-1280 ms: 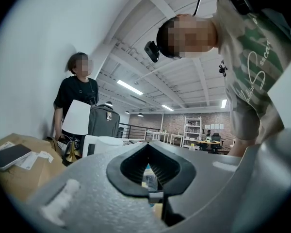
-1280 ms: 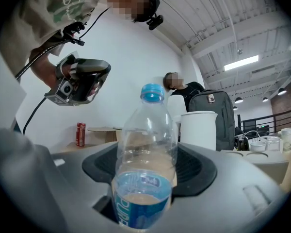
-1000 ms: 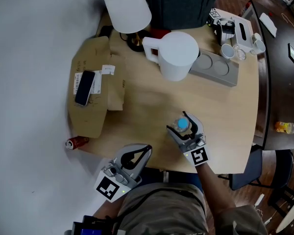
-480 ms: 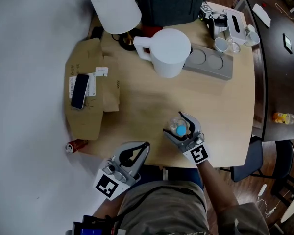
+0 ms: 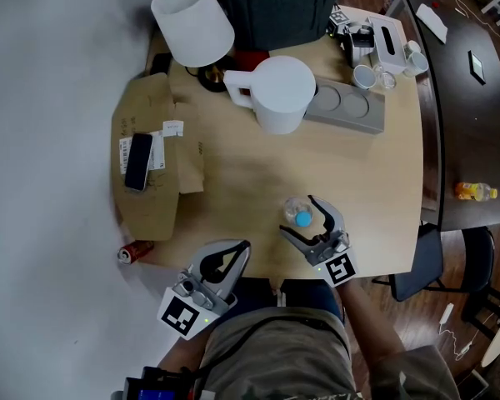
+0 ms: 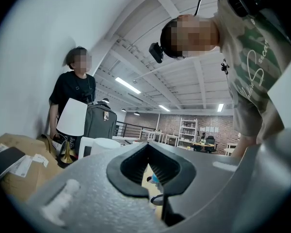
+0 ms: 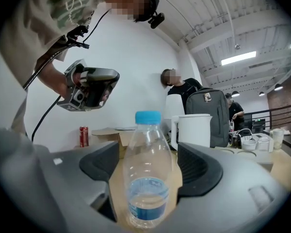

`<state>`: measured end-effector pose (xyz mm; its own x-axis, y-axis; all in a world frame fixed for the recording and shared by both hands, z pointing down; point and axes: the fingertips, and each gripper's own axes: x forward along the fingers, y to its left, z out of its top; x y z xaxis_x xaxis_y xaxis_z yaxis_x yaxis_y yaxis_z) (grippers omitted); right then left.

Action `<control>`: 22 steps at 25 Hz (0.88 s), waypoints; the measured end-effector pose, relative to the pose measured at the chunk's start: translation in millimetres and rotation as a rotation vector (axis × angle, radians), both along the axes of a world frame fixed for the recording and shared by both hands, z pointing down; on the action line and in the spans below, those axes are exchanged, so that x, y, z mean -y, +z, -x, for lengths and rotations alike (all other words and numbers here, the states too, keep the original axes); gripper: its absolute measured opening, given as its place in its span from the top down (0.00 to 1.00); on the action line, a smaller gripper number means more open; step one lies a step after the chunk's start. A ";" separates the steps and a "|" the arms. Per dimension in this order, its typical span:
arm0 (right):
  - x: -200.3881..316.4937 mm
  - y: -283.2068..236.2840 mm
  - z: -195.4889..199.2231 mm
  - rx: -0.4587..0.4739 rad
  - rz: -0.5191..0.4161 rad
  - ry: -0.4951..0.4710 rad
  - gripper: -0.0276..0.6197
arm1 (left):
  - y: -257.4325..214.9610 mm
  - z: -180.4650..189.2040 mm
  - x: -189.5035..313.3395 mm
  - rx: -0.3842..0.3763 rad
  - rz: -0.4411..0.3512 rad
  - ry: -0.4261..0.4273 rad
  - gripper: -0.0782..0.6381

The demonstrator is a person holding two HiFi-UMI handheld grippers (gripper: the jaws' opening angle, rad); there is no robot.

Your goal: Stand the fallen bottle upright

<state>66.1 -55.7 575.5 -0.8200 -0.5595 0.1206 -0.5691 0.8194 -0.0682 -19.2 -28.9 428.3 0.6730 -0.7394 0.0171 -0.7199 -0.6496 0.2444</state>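
- Bottle [image 5: 299, 214] stands upright on the bench [image 5: 383, 182], near the bench's 6 o'clock edge. Its blue cap is up and a little water sits at the bottom.
- Right hand-held gripper [image 5: 301, 220] is open. Its jaws have just been opening and now flank the bottle, with the pads clear of it on both sides.
- Left hand-held gripper [image 5: 247, 246] is closed, tips together, with nothing between them. It sits by the bench's near edge, at the bottle's 8 o'clock.
- Jug [image 5: 281, 92], white, is at the bottle's 12 o'clock, well apart.
- Box [image 5: 150, 207], with a phone [image 5: 138, 162] on it, lies at the bottle's 10 o'clock.
- Can [image 5: 131, 251] is just beyond the box's 6 o'clock corner.
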 end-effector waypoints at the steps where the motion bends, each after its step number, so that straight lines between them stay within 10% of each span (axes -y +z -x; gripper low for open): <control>1: 1.5 -6.1 -2.7 0.002 -0.004 0.014 0.40 | -2.8 0.9 0.1 -0.003 -0.005 0.003 0.89; 14: -2.9 -99.5 -22.0 0.008 -0.092 0.103 0.42 | -42.0 20.7 2.2 -0.024 -0.101 0.021 0.89; 22: -3.1 -130.7 -28.5 -0.013 -0.136 0.080 0.65 | -49.1 20.2 6.2 -0.063 -0.132 0.009 0.89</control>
<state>94.6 -52.6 444.8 -0.7710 -0.6349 0.0496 -0.6331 0.7726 0.0477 -39.4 -35.1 379.3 0.6763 -0.7263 -0.1229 -0.6997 -0.6856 0.2009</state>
